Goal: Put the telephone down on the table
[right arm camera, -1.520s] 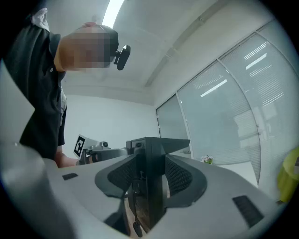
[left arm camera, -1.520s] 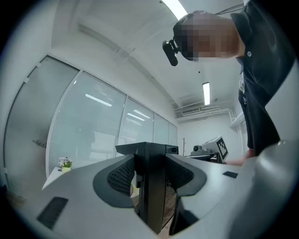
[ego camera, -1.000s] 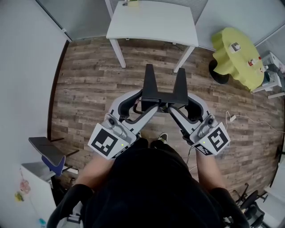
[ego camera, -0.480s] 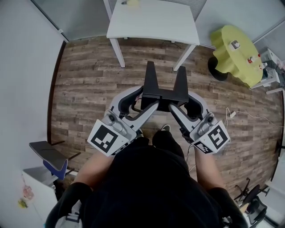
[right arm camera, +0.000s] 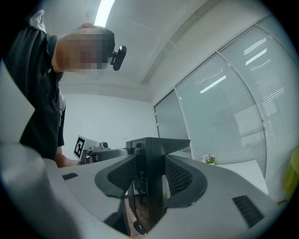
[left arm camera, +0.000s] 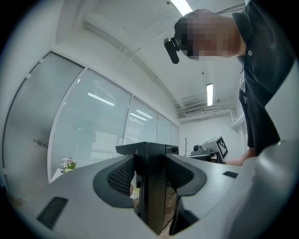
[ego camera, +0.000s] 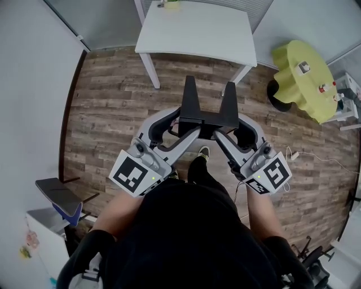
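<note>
The black telephone (ego camera: 206,115), a flat base with two upright prongs, hangs over the wooden floor in front of the person, held from both sides. My left gripper (ego camera: 189,134) is shut on its left end and my right gripper (ego camera: 221,135) is shut on its right end. In the left gripper view the telephone's black edge (left arm camera: 152,186) sits clamped between the textured pads (left arm camera: 122,176). In the right gripper view the same black body (right arm camera: 152,179) fills the gap between the pads (right arm camera: 176,176). The white table (ego camera: 194,28) stands ahead, beyond the telephone.
A small potted plant (ego camera: 169,4) stands at the table's far edge. A yellow-green round table (ego camera: 302,73) with small items stands at the right. A dark chair (ego camera: 59,195) is at the lower left. A white cable (ego camera: 316,158) lies on the floor at the right.
The person's foot has stepped forward under the grippers, and the view has shifted slightly. Both grippers hold the telephone as before.
</note>
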